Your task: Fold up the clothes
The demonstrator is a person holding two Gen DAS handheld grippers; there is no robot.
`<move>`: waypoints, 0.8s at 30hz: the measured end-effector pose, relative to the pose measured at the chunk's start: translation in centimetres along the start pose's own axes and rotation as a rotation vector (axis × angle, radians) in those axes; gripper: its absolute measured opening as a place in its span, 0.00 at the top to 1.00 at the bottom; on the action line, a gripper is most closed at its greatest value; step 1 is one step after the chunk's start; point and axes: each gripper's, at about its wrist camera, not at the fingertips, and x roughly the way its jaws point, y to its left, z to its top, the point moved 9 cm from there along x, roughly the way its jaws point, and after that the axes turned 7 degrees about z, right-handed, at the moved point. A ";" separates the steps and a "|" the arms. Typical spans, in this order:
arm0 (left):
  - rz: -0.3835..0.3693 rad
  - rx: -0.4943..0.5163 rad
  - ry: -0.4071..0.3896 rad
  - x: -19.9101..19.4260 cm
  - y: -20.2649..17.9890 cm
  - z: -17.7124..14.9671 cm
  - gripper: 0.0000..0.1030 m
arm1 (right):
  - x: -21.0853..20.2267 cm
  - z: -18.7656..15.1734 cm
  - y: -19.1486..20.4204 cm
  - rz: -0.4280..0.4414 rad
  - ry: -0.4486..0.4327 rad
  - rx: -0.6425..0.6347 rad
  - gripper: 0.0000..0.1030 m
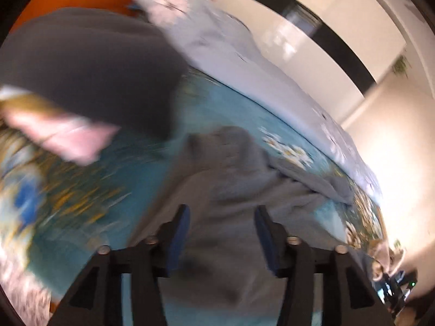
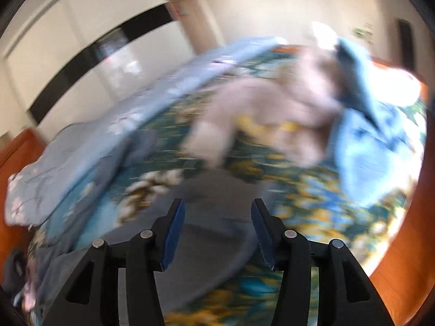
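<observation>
My left gripper [image 1: 221, 217] is spread wide with nothing between its blue pads [image 1: 180, 233], and it hangs just over the grey garment [image 1: 231, 179] that lies rumpled on the floral bed cover [image 1: 122, 190]. My right gripper [image 2: 217, 214] is spread as well, empty, and the same grey cloth [image 2: 206, 233] runs under and ahead of its fingers. Both views are smeared, so I cannot say whether either pad is touching the fabric yet.

I judge the step in hand to be taking hold of this garment so it can be laid flat. To do it well I would bring each gripper down on a real edge or corner, not on the heaped middle, and catch only one layer; the folds bunched ahead and to the right of my left gripper look easy to grab double. I'd close firmly, then lift both sides level so the cloth hangs open.

Further out from the left gripper there is a dark grey piece [image 1: 89, 65] with a pink piece [image 1: 70, 138] beside it, and a pale flowered quilt [image 1: 244, 62] along the bed's far edge. Beyond the right gripper lie a pinkish garment [image 2: 272, 114] and a light blue one [image 2: 367, 157], well apart from the grey cloth
</observation>
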 end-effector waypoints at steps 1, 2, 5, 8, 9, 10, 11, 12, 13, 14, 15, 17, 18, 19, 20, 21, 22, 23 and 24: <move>0.005 0.019 0.008 1.6 -0.6 1.2 0.45 | 0.2 0.0 1.5 0.026 0.004 -0.034 0.49; 0.037 0.032 0.010 3.2 -0.7 2.5 0.45 | 0.6 -0.1 2.5 0.031 0.009 -0.071 0.49; 0.210 0.057 -0.003 7.6 -0.1 5.7 0.45 | 1.6 -0.5 4.9 0.030 0.024 -0.170 0.49; 0.295 0.112 0.043 11.3 0.6 6.9 0.43 | 2.7 -0.9 5.2 0.008 0.041 -0.207 0.49; 0.308 0.106 0.067 12.3 1.1 6.7 0.43 | 3.1 -1.0 5.1 0.002 0.047 -0.214 0.49; 0.317 0.099 0.090 13.2 1.6 6.5 0.43 | 3.6 -1.1 5.1 -0.004 0.053 -0.218 0.49; 0.281 0.082 0.106 14.0 1.5 6.3 0.43 | 4.0 -1.2 4.8 -0.008 0.060 -0.206 0.49; 0.216 0.050 0.113 14.3 1.4 6.2 0.45 | 4.3 -1.4 4.6 -0.007 0.068 -0.193 0.49; 0.153 0.018 0.120 14.5 1.3 6.1 0.45 | 4.6 -1.6 4.6 -0.003 0.076 -0.183 0.49; 0.101 -0.008 0.120 14.6 1.2 6.3 0.46 | 5.0 -1.8 4.6 0.000 0.083 -0.173 0.49; 0.056 -0.025 0.121 14.7 1.0 6.5 0.50 | 5.4 -2.0 4.6 0.004 0.092 -0.164 0.49; 0.027 -0.023 0.116 14.7 0.7 6.8 0.64 | 6.0 -2.3 5.0 0.014 0.109 -0.162 0.49; 0.000 -0.023 0.114 14.5 0.5 7.0 0.77 | 6.3 -2.5 5.4 0.021 0.117 -0.167 0.49; -0.026 -0.022 0.110 14.3 0.2 7.1 0.83 | 6.6 -2.8 5.8 0.028 0.125 -0.177 0.49; -0.035 -0.022 0.095 14.0 0.0 7.4 0.86 | 6.9 -3.0 6.1 0.030 0.130 -0.186 0.49; -0.044 -0.021 0.080 13.7 -0.3 7.7 0.92 | 7.1 -3.1 6.3 0.031 0.135 -0.192 0.49; -0.050 -0.019 0.066 13.4 -0.5 7.9 0.92 | 7.3 -3.3 6.4 0.033 0.141 -0.196 0.49; -0.033 -0.001 0.060 13.2 -0.9 7.9 0.92 | 7.5 -3.4 6.5 0.038 0.146 -0.193 0.49; -0.017 0.017 0.056 13.0 -1.2 7.8 0.92 | 7.7 -3.6 6.6 0.042 0.151 -0.189 0.49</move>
